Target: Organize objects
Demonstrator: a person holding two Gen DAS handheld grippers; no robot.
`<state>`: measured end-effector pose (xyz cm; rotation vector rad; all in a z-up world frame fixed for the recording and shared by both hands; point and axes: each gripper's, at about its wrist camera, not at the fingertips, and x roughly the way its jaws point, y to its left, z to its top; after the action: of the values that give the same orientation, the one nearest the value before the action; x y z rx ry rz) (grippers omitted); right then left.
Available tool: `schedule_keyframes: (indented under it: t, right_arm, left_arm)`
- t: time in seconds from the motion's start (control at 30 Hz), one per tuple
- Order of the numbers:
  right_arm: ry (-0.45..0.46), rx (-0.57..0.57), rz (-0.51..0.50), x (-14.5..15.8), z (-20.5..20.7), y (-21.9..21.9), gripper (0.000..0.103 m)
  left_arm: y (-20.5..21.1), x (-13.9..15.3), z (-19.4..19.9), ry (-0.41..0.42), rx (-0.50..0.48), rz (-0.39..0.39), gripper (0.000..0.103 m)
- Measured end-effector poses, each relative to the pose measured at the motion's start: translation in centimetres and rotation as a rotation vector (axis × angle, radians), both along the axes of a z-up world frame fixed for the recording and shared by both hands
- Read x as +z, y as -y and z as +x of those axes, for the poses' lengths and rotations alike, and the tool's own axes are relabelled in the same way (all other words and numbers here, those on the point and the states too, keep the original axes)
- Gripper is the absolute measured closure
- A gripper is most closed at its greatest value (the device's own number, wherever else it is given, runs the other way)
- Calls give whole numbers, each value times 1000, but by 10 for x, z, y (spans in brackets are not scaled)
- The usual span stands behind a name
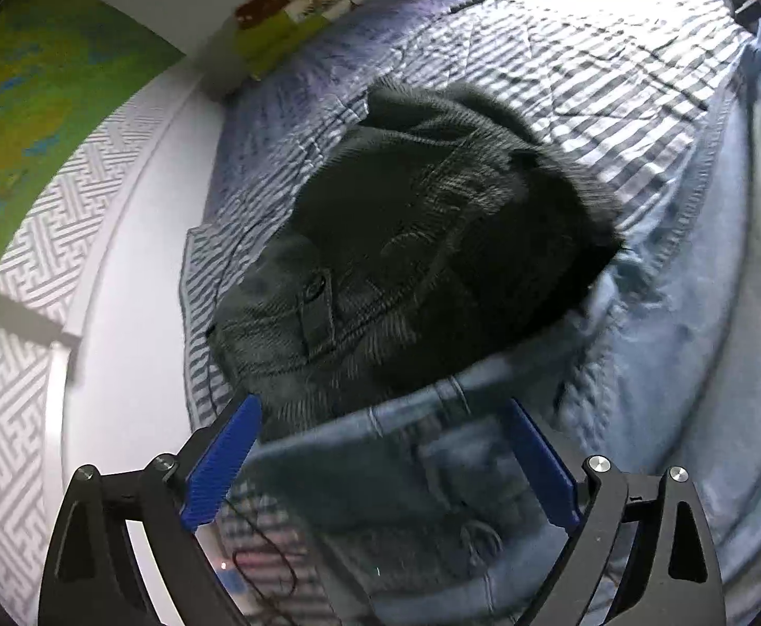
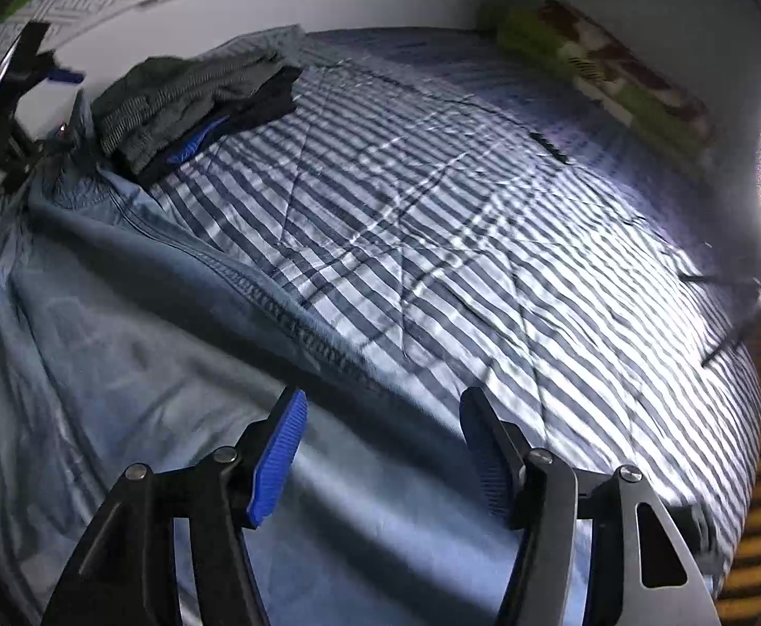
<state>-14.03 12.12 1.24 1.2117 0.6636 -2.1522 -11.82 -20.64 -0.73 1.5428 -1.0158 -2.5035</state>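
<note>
Both the left gripper (image 1: 380, 448) and right gripper (image 2: 380, 448) hover with fingers apart over the jeans (image 2: 119, 323) on the bed (image 2: 484, 240); folding them onto the dark pile (image 2: 192, 99) likely comes next.

The pile of dark clothes (image 2: 192, 104) sits at the bed's (image 2: 432, 198) far corner, against the white wall (image 2: 328, 5). Beside the pile, toward the middle, the striped quilt lies bare and open to a gripper. The light-blue jeans (image 2: 119, 323) spread along the near edge, touching the pile.
</note>
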Motion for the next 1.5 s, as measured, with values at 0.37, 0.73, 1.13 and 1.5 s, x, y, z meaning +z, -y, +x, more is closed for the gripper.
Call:
schedule_keyframes:
  t: [0.37, 0.73, 1.13, 1.5]
  right_arm:
    - [99, 88, 33, -55, -38, 23, 39]
    - [117, 102, 38, -68, -25, 25, 65]
    - [-50, 32, 45, -9, 26, 15, 101]
    - [-210, 79, -70, 87, 177, 21, 101]
  left_arm:
    - [22, -24, -12, 48, -3, 88, 17]
    - [26, -13, 4, 31, 18, 61, 69]
    - [33, 38, 43, -67, 56, 20, 81]
    - [64, 94, 138, -197, 156, 65, 93]
